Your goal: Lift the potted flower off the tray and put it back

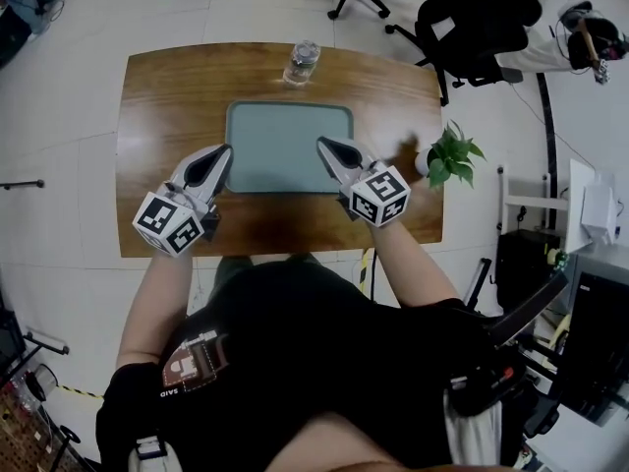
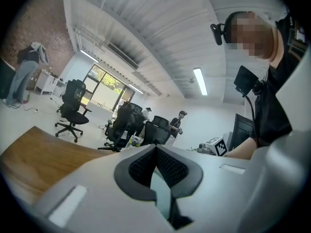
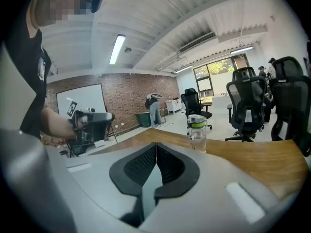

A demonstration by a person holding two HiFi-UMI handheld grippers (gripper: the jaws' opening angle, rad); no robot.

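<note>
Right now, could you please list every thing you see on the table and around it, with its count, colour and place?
table: one, brown wood, in front of the person
tray: one, grey-green, middle of the table, nothing in it
potted plant: one, green leaves in a pale pot, on the table to the right of the tray, not on it
bottle: one, clear with a green band, at the table's far edge beyond the tray
chairs: two in the head view, black, on the floor beyond the table
left tool: one, grey and black, shut and empty, tip at the tray's left edge
right tool: one, grey and black, shut and empty, tip over the tray's right part
</note>
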